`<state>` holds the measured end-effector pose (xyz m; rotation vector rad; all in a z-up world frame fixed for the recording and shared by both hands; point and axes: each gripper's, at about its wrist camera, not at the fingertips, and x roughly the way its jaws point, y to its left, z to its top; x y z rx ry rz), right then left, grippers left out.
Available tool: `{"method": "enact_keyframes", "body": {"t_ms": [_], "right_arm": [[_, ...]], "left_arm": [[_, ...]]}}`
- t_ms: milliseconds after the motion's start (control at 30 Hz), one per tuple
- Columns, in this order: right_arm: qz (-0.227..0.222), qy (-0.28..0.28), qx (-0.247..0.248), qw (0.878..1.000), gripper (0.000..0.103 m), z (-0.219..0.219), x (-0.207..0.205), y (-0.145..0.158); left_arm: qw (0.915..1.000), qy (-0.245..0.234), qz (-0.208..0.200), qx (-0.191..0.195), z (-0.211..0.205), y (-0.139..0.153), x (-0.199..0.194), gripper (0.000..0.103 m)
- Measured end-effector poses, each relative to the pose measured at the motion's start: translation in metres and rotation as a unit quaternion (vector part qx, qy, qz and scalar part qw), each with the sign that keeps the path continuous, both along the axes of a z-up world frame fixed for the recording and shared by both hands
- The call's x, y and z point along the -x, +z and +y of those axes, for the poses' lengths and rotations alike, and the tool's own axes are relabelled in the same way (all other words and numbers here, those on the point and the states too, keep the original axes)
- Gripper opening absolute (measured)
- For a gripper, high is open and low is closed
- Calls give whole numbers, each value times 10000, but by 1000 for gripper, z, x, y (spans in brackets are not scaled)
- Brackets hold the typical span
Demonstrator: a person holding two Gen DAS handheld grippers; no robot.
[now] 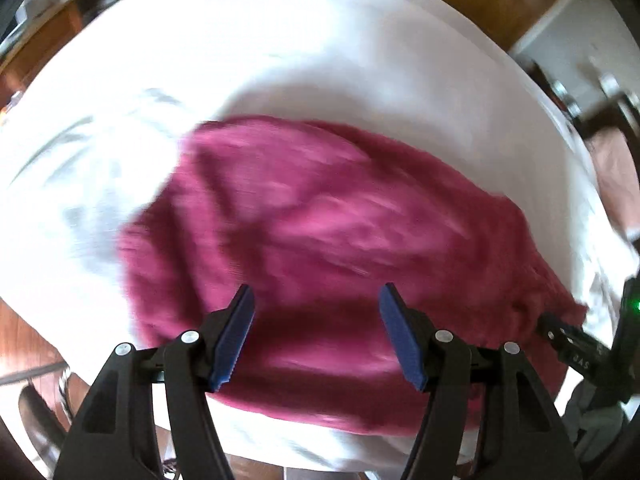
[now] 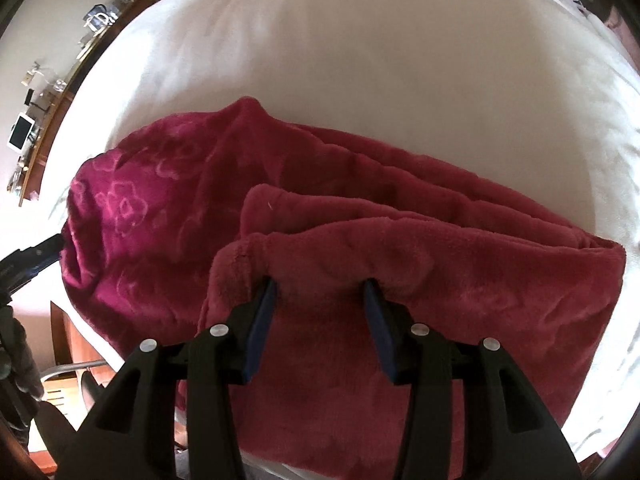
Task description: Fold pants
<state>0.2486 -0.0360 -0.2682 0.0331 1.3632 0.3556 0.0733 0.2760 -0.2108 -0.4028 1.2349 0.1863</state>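
The crimson plush fleece pants [image 2: 360, 240], embossed with a faint flower pattern, lie on the white sheet-covered bed [image 2: 360, 60], filling the middle of the right wrist view from about nine o'clock to three o'clock. They already look doubled over: several soft layered edges stack up at the centre, and a thick rolled fold runs out toward three o'clock, so at least one fold seems done. The bundle is still lumpy and uneven, with the flowered end bulging toward nine o'clock; I judge that another fold and some smoothing remain.

The right gripper [image 2: 320, 284], black with blue pads, points steeply down at six o'clock. Its jaws stand part open with their tips at or under a plush edge; whether the pads press on the fabric cannot be told.

In the blurred left wrist view, the left gripper [image 1: 316, 294] hangs over the near part of the pants [image 1: 320, 220] at six o'clock, jaws wide apart, nothing between them. The right gripper's tip [image 1: 560, 334] shows at four o'clock against the pants' edge.
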Motion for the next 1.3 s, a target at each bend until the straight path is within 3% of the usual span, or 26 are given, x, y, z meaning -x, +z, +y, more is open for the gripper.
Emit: {"method": "enact_keyframes", "body": {"t_ms": [67,167,233,367,667,867,933,1033,1100,1200,1300], "right_arm": [[26,-29,46,10000,47,1,-2,-2],[44,-33,125,9999,47,4,-3,-4],[60,-31,159,9999,47,4,-4,-4],[97,-22,219,9997,47,8,-5,-4],[123,-33,381,9992,47,25,-7,-9],[126,-15,448,9989,48,29,-6,-11],[119,3,463,9989,48,31,-6,-12],[111,25,470,9988,48,33,-6,-13],[106,23,459,9989,48,34,-5,-13],[96,29,425,9990,48,32,-5,-14],[85,50,369,9993,48,29,-5,-13]], "left_arm": [[9996,280,-47,-47,23,2,6,66],[9971,734,-142,-142,60,0,17,81],[9951,939,-230,-220,81,-6,25,83],[9951,972,-147,-76,105,-24,20,83],[9968,707,50,358,107,-66,-5,89],[9919,875,45,923,110,-88,-2,89],[9906,937,-69,998,108,-90,2,84],[9872,1011,-120,1229,106,-87,11,69],[9867,1013,-143,1264,105,-84,11,51],[9869,938,-170,1303,104,-76,16,32],[9892,835,-191,1190,100,-65,20,23]]}}
